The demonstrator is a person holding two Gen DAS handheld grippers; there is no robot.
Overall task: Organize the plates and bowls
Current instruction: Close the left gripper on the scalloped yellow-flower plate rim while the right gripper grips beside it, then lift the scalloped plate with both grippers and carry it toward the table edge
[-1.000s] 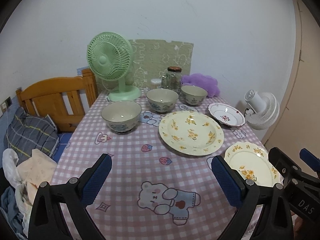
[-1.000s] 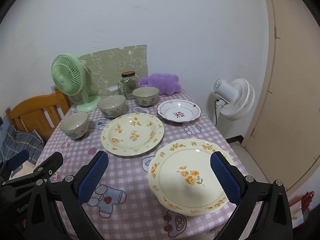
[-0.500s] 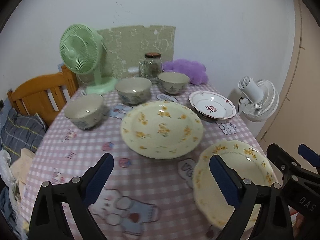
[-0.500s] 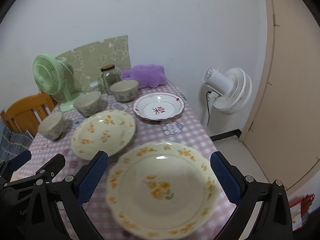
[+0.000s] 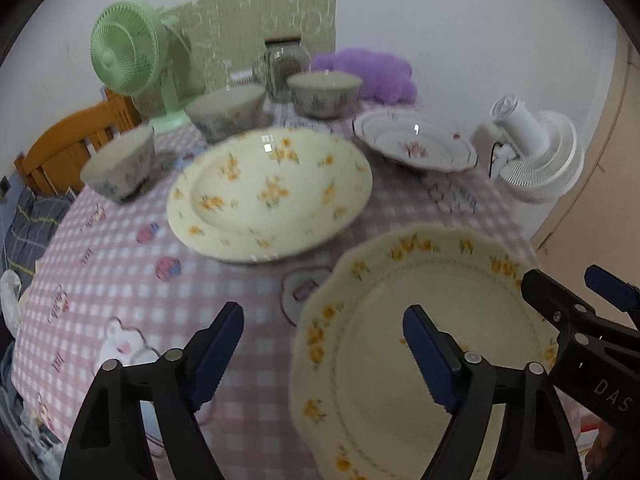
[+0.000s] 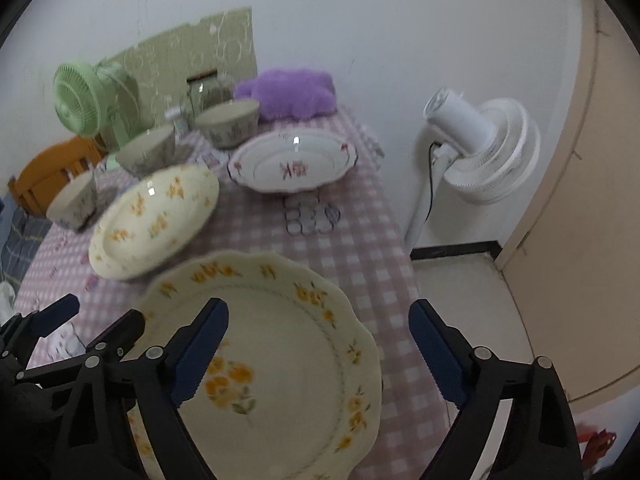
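Note:
A scalloped cream plate [image 5: 380, 340] [image 6: 288, 344] with yellow flowers lies at the near right corner of the pink checked table [image 5: 120, 280]. My left gripper [image 5: 324, 360] hangs over its left rim with the jaws closing; the rim is between the pads, untouched. Over the right rim, my right gripper [image 6: 320, 356] is also closing without contact. Each gripper shows in the other's view: right gripper [image 5: 576, 292], left gripper [image 6: 92, 320]. Behind lie a large round flowered plate [image 5: 272, 196], a white plate with a red motif [image 5: 416, 146] and three bowls [image 5: 120, 168] [image 5: 226, 112] [image 5: 324, 88].
At the back of the table stand a green fan [image 5: 124, 56], a glass jar [image 5: 284, 64] and a purple cushion [image 5: 368, 68]. A white floor fan [image 6: 480, 148] stands beside the table's right edge, a wooden chair [image 5: 76, 144] at the left, and a door [image 6: 592, 160] on the right.
Both grippers have moved forward, down and rightward until they straddle the scalloped plate's rims. Their jaws have narrowed. The dishes have not moved.

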